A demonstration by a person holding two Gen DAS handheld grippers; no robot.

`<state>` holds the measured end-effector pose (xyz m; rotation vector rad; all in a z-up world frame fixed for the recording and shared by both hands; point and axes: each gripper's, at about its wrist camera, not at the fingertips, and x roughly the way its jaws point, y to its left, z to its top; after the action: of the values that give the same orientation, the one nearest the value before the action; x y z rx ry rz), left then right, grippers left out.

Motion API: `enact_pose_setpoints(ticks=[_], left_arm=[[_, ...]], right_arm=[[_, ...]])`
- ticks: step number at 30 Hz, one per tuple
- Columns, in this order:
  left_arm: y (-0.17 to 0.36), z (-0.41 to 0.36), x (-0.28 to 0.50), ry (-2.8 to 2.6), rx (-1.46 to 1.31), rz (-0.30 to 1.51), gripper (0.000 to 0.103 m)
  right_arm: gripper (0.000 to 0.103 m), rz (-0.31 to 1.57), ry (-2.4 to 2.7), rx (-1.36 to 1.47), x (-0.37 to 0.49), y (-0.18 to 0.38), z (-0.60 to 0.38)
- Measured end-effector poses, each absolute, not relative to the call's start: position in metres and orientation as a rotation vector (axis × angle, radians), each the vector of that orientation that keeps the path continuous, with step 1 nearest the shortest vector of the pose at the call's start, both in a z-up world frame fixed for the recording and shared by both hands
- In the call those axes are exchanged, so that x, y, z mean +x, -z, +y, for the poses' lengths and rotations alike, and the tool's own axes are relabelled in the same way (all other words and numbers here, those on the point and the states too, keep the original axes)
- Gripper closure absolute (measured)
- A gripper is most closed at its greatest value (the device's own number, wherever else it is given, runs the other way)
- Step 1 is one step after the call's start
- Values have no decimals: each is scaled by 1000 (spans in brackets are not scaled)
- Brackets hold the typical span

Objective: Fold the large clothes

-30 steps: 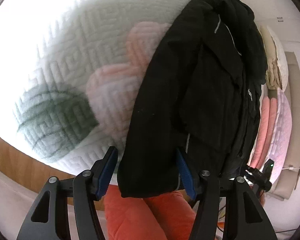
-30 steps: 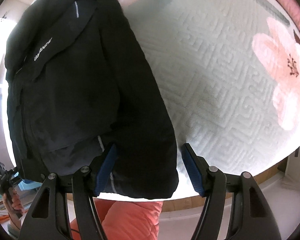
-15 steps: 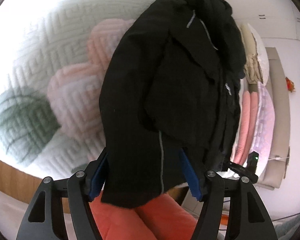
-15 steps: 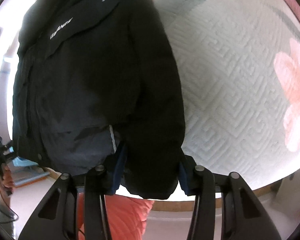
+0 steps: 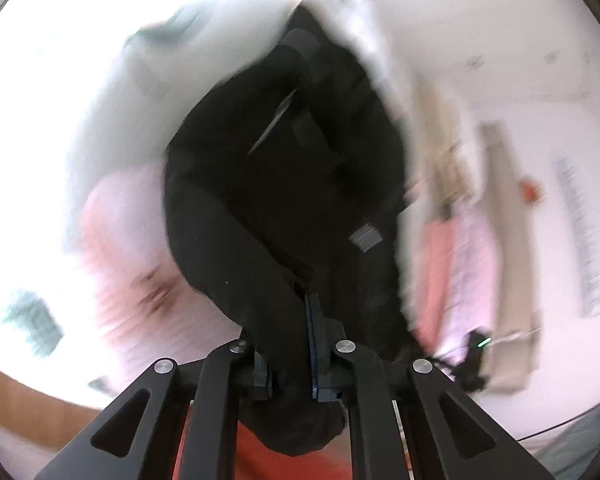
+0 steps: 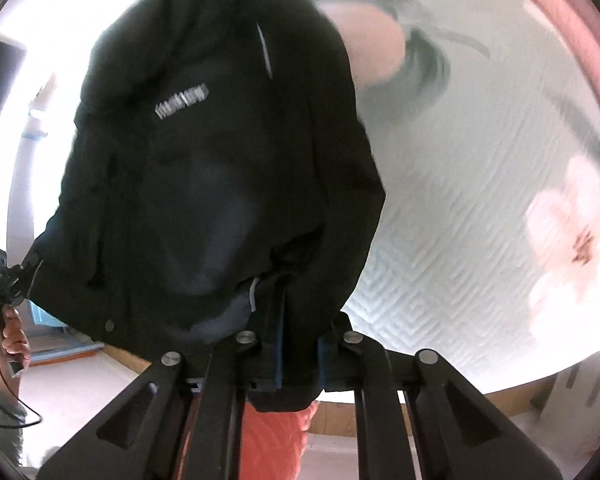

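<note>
A black jacket (image 5: 284,184) with grey reflective strips and a white chest logo lies on a pale quilted bedspread with pink flowers (image 6: 480,184). My left gripper (image 5: 290,360) is shut on the cuff end of one black sleeve, which bunches between the blue pads. My right gripper (image 6: 298,356) is shut on the cuff end of the other sleeve of the jacket (image 6: 220,160). The sleeve ends hang past both sets of fingers. The left wrist view is blurred by motion.
The bed's wooden edge (image 6: 332,420) runs below the quilt. An orange cushion or cloth (image 6: 276,440) sits under the grippers. Stacked pink and cream bedding (image 5: 452,264) lies to the right in the left wrist view. A hand holding the other gripper (image 6: 8,320) shows at the left edge.
Both grippers went from open around the sleeve ends to shut on them. The left view has swung and blurred; the jacket's sleeves are bunched and pulled.
</note>
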<state>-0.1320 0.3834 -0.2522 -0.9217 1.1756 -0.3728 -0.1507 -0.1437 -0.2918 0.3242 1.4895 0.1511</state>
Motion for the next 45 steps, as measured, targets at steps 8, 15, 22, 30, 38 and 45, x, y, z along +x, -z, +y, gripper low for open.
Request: enact_pose_setpoints(ticks=[8, 15, 22, 30, 38, 45], left_arm=[[152, 403, -9, 394, -916, 883, 90], [176, 380, 139, 219, -878, 845, 77], [286, 347, 225, -13, -753, 1089, 67], [279, 366, 229, 60, -749, 1135, 66], [234, 428, 222, 299, -1113, 1062, 59], [224, 430, 215, 474, -937, 1219, 31]], right_arm=[[89, 1231, -242, 556, -46, 171, -185], [89, 1132, -213, 579, 127, 189, -176], [85, 1361, -100, 554, 239, 338, -149], [84, 1396, -198, 588, 248, 355, -164], [74, 1302, -208, 1039, 239, 339, -227], [31, 1181, -91, 938, 220, 261, -258]])
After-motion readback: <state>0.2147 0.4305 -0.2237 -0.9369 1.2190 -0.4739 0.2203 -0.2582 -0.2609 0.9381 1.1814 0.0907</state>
